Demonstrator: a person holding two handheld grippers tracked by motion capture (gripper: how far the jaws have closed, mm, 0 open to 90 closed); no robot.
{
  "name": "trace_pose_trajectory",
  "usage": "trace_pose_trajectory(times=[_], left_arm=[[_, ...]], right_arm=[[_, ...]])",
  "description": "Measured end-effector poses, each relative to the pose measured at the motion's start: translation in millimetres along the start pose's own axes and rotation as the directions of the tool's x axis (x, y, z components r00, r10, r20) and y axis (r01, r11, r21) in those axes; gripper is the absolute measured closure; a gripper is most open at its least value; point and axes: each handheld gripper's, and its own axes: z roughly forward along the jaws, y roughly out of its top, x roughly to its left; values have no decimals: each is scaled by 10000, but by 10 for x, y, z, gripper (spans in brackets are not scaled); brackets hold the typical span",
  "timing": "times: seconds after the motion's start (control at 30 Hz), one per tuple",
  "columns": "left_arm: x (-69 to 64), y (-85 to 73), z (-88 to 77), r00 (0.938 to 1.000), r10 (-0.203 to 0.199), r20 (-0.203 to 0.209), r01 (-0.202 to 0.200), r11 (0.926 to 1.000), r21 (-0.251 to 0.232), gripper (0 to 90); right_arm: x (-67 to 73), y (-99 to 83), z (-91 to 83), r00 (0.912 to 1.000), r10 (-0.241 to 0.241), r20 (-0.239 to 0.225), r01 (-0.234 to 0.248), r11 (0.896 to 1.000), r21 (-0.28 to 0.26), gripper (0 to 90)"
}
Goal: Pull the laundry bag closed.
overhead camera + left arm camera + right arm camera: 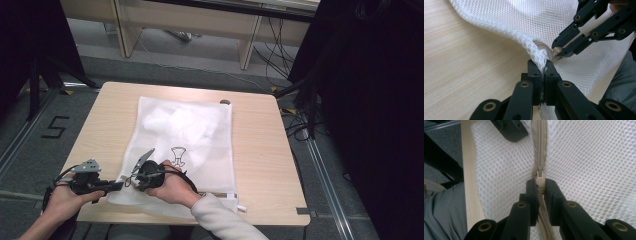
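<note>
Mesh laundry bag [180, 145] flat mid-table. Left gripper [543, 71] pinches the bag's near corner, anchoring the fabric. Right gripper [540, 185], just beside that corner, clamps the zipper pull [539, 177]; 2 grips oppose, likely for sliding the zip.

We read one sign: a black numeral "5" [55, 127] marked on the grey floor [30, 150], left of the table [260, 150], about level with its middle. On the white mesh bag [150, 125] we note a small black outline drawing [178, 155] near the bag's middle, toward the near end; it is a figure, not lettering, and we can't make out what it depicts. We read no brand, label or other number in either gripper view.
</note>
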Motion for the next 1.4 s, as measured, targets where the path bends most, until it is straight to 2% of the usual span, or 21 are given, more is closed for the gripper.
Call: trace_pose_trajectory(times=[0.07, 0.13, 0.17, 0.3, 0.33, 0.4, 0.53, 0.6, 0.63, 0.73, 0.93, 0.97, 1.0, 1.07, 1.1, 1.27, 1.4], left_arm=[[4, -1, 1, 10000, 55, -3, -55, 10000, -58, 860], [10, 6, -6, 9999, 117, 34, -117, 9999, 106, 860], [7, 1, 0, 10000, 76, 3, -76, 10000, -27, 860], [7, 4, -4, 10000, 45, 28, -45, 10000, 38, 860], [7, -1, 5, 10000, 25, 51, -25, 9999, -103, 860], [12, 5, -8, 10000, 79, 29, -80, 9999, 78, 859], [4, 0, 5, 10000, 26, 15, -26, 9999, -125, 860], [5, 5, -5, 10000, 31, 44, -31, 10000, 29, 859], [3, -1, 5, 10000, 48, 27, -48, 9999, -133, 860], [15, 6, -7, 10000, 54, 45, -55, 10000, 50, 860], [15, 8, -9, 10000, 21, 46, -22, 10000, 63, 860], [12, 7, -10, 10000, -19, 22, 19, 10000, 35, 860], [7, -2, 5, 10000, -67, 32, 68, 9998, -208, 860], [5, -2, 2, 10000, -99, -14, 98, 9998, -192, 860], [4, -3, 0, 9999, -141, -15, 141, 9997, -199, 860], [9, 7, -9, 10000, -48, -8, 48, 10000, -12, 860], [6, 1, 2, 10000, -84, -27, 83, 9997, -211, 860]], right_arm=[[-9, -13, 5, 9999, -136, 76, 136, 9999, 90, 826], [-14, -32, -2, 9999, -103, -20, 103, 9999, 90, 826], [-14, -41, -3, 10000, 14, -22, -14, 10000, 82, 826], [-19, -42, -13, 9999, -142, 38, 142, 9998, 114, 826], [-15, -42, -20, 9999, -114, 56, 114, 9999, 121, 826], [-15, -45, -30, 9999, -152, -63, 153, 9998, 82, 826], [-20, -51, -45, 9999, -142, 7, 142, 9999, 83, 826], [-16, -57, -47, 10000, -81, -20, 81, 10000, 45, 826], [-17, -58, -55, 9999, -116, -43, 116, 9999, 55, 826], [-18, -65, -54, 9998, -216, -19, 216, 9997, 123, 826], [-22, -94, -69, 9999, -98, -93, 100, 9998, 150, 826], [-24, -98, -67, 9999, -117, 1, 117, 9998, 190, 826], [-27, -105, -68, 9999, -103, 22, 103, 9997, 204, 826], [-25, -126, -69, 10000, 59, -28, -58, 9998, 204, 826], [-38, -138, -72, 10000, -76, -15, 76, 9996, 256, 826], [-46, -192, -91, 10000, 22, -20, -22, 9998, 181, 826], [-43, -186, -100, 10000, -63, -68, 64, 9998, 189, 826]])
